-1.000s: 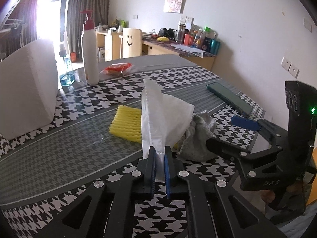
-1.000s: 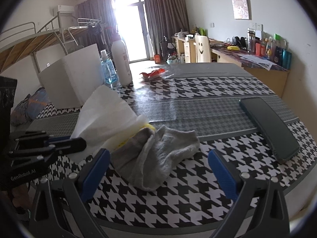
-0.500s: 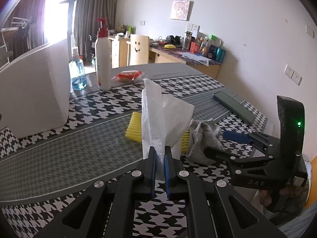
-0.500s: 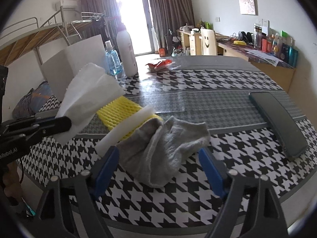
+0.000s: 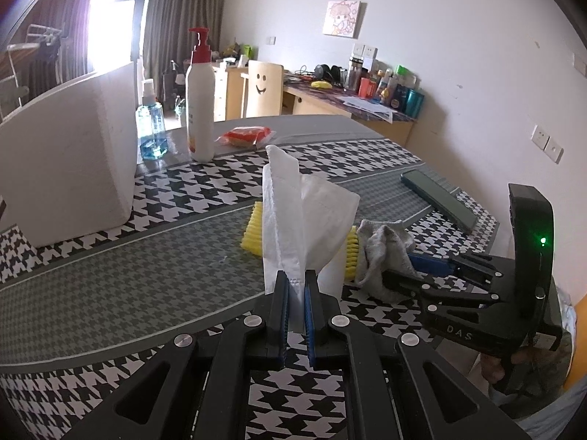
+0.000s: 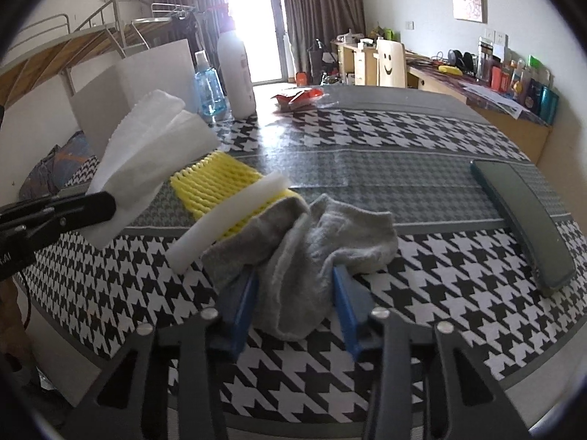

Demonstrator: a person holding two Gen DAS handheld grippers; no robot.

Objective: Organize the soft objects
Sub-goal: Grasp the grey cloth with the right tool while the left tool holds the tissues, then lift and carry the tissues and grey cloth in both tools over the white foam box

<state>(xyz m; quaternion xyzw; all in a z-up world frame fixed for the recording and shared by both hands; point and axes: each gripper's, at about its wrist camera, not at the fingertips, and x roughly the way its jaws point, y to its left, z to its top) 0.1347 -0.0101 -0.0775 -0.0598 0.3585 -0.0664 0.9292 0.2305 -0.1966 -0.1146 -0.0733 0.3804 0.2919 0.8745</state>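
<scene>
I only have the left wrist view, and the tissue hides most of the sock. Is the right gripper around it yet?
Observer: Yes. The right gripper's blue pads flank the grey sock, which lies on the table; the jaws stand apart.
Operator: Anything touching the sock?
Observer: A white foam strip lies across the yellow foam net, with one end against the sock.
Operator: And my tissue?
Observer: The tissue in the left gripper touches neither the sock nor the strip.

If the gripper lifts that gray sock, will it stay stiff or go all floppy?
Probably floppy: the gray sock already lies crumpled in soft folds between the right gripper fingers. It likely weighs little, being thin knit fabric. It should not slip much, since cloth bunches against the blue pads.
</scene>
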